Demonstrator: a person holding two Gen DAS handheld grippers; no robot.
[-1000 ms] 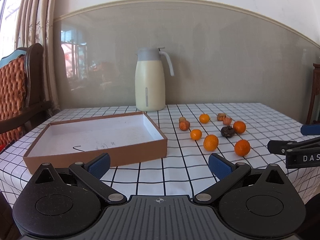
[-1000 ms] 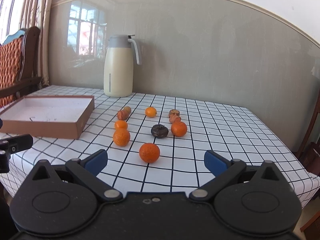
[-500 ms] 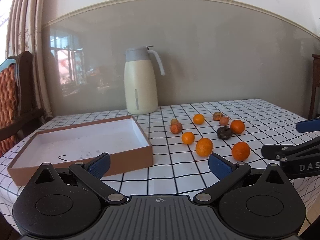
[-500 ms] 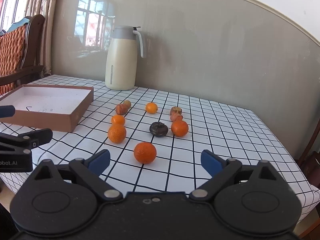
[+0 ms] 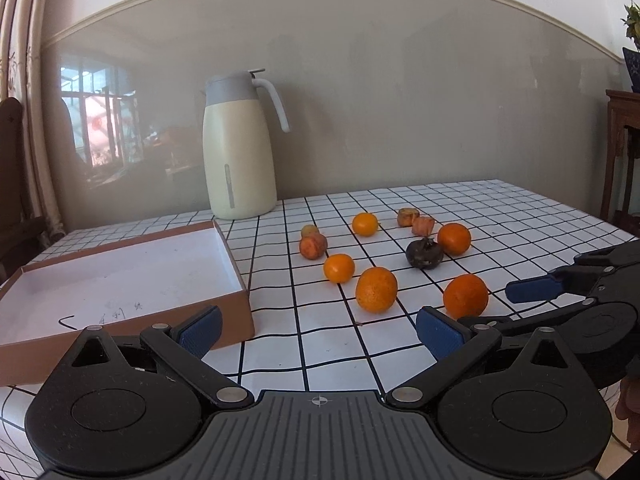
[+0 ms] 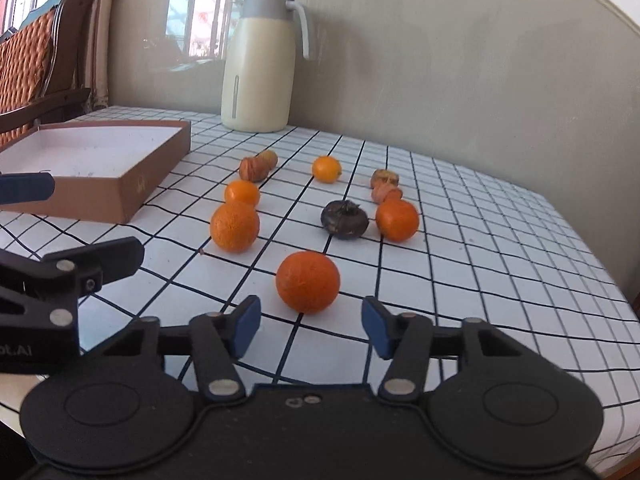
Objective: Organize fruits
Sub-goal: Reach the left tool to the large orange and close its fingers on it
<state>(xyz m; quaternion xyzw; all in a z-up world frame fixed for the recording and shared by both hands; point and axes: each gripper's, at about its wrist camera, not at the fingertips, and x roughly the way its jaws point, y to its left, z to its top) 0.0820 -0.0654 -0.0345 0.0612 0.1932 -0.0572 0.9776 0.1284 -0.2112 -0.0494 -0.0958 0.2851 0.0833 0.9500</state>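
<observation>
Both grippers hover low over the near edge of the table (image 5: pixel 500 216), jaws spread apart and clamping nothing. From its own camera the right gripper (image 6: pixel 311 326) has the nearest orange (image 6: pixel 307 282) just ahead of the gap between its blue pads, not touching them. The left gripper (image 5: pixel 318 330) faces the bare checked cloth between the box and the fruit.

Largest on the table is the shallow cardboard box (image 5: pixel 236 312), brown outside and white inside, at the left. The left view looks down into it and shows pen scribbles on its floor; the right view shows mostly its outer wall. Behind it, by the wall, stands a cream thermos jug (image 5: pixel 238 148) with a grey lid.

The fruit all lies on the cloth to the right of the box, none inside it. A big orange (image 5: pixel 376 289) sits near the box corner, with a small orange (image 5: pixel 339 268) just behind it. A dark, wrinkled fruit (image 6: pixel 345 219) rests beside another orange (image 6: pixel 397 220). Further back are a little orange (image 6: pixel 327 168) and two pairs of small brownish fruits (image 6: pixel 258 165), too small to identify. Only the right view shows the wooden chair (image 6: pixel 48 48) with its orange cushion clearly.
</observation>
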